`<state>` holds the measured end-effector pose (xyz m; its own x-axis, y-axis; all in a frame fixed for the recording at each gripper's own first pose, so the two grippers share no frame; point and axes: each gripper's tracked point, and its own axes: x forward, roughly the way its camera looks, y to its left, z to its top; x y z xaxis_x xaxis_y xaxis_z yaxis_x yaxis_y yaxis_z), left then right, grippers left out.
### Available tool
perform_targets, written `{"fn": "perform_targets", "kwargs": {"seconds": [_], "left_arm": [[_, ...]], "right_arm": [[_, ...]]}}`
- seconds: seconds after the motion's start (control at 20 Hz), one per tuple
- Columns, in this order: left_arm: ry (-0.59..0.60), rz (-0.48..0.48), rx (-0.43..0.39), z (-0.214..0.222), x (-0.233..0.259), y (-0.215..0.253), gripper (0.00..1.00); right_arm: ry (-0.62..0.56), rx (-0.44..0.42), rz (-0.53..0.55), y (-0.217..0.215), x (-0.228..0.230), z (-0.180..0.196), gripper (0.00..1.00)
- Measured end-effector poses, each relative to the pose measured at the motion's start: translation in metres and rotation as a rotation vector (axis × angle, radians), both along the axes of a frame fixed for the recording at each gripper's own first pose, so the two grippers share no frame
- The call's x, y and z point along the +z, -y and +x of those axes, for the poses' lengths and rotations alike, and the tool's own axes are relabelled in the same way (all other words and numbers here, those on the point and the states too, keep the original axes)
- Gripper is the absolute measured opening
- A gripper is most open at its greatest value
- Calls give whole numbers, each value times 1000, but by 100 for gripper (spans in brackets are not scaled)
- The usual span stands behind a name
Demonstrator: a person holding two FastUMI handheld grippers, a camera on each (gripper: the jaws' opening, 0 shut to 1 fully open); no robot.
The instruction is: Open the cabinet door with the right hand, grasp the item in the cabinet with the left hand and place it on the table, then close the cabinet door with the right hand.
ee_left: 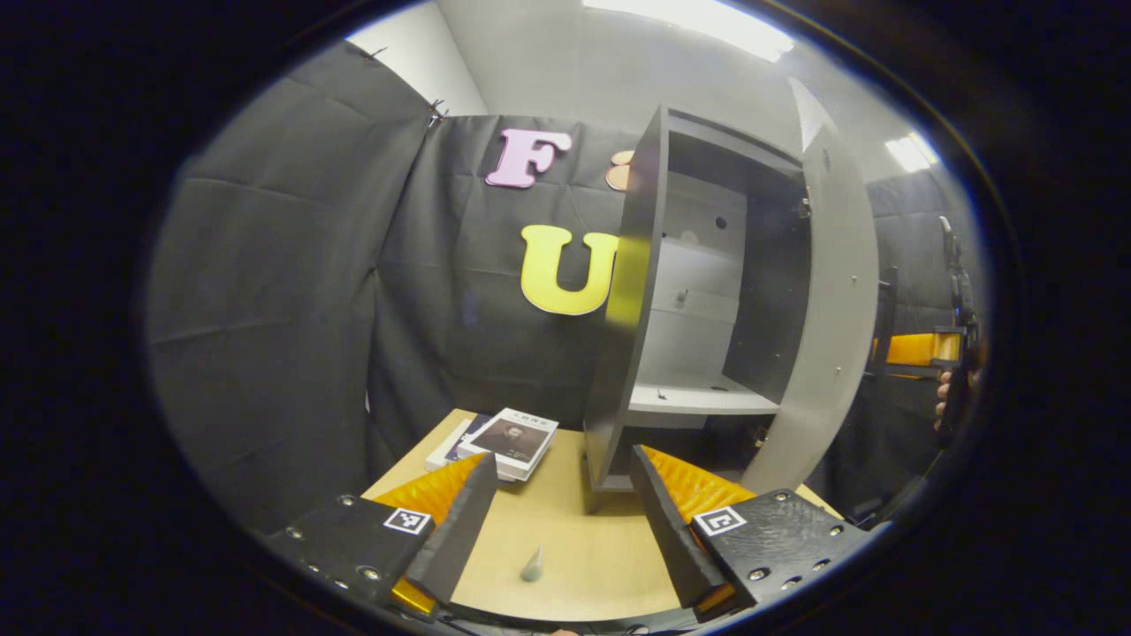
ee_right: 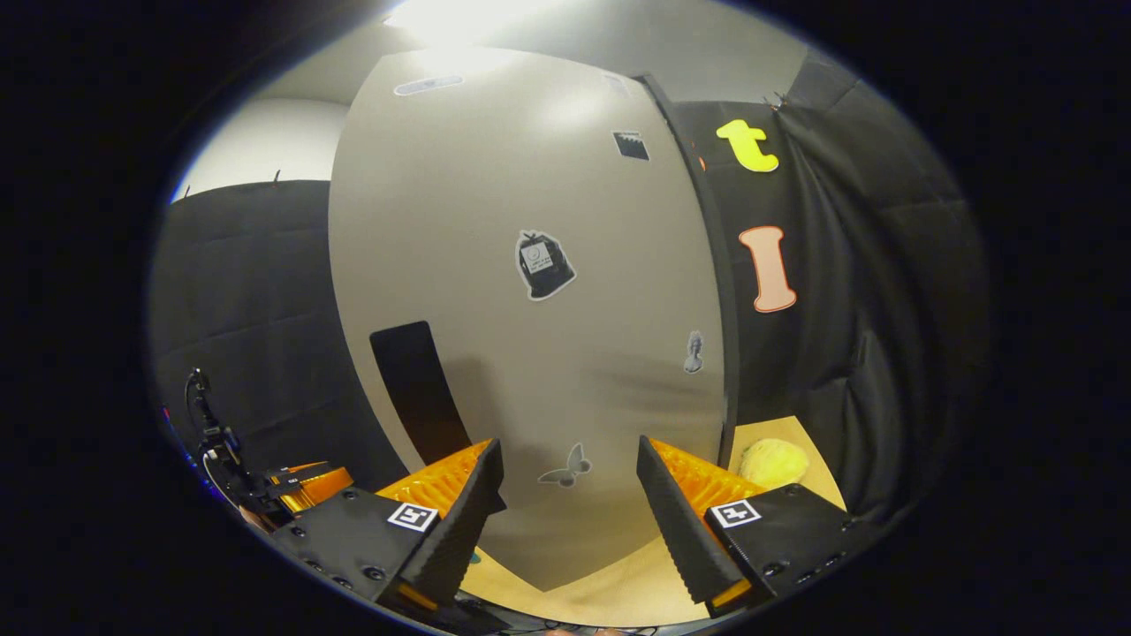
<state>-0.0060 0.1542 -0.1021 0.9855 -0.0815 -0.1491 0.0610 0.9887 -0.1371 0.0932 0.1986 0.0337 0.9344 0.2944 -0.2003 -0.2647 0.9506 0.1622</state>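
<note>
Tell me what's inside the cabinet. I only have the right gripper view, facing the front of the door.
Observer: In the left gripper view the cabinet stands open, and its shelf looks bare.
Operator: Is the left claw holding anything?
Observer: No. The left claw is open with nothing between its fingers; a small grey cone stands on the table under it.
Operator: Anything else on that side?
Observer: A stack of books lies on the table, left of the cabinet.

Table with books, cabinet, cone.
</note>
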Motion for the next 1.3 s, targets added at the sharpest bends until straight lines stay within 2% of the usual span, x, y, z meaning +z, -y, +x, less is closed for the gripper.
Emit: {"fn": "perform_targets", "kwargs": {"seconds": [0.1, 0.35, 0.4, 0.5, 0.6, 0.7, 0.8, 0.85, 0.9, 1.05, 1.1, 1.3], "left_arm": [[2, 2, -3, 4, 2, -1, 92], [40, 4, -9, 10, 13, 4, 89], [42, -7, -17, 10, 14, 8, 94], [34, -26, -39, 12, 12, 17, 90], [19, -33, -58, 13, 8, 24, 92], [10, -34, -55, 14, 6, 29, 89], [-8, -34, -44, 14, 4, 36, 92], [-11, -29, -43, 13, 9, 41, 89], [-12, -16, -42, 12, 14, 48, 92], [-11, 35, -36, 13, 31, 71, 92], [-11, 45, -51, 15, 36, 85, 89], [-18, 74, -80, 24, 47, 138, 90]], "right_arm": [[18, 20, -24, -22, 1, 7, 96], [12, 77, 3, -55, 6, 19, 96], [12, 68, -10, -51, 7, 15, 96], [17, 31, -37, -37, 9, 8, 96], [21, -13, -43, -18, 7, 3, 96], [27, -60, -28, 5, 3, 1, 96], [26, -113, -23, 30, -6, -1, 96], [27, -128, -15, 41, -10, -3, 96], [27, -136, -1, 48, -12, -4, 96], [16, -149, 23, 75, -18, -5, 96], [25, -162, 12, 87, -17, -5, 96], [109, -166, -25, 128, 6, -3, 96]]}}
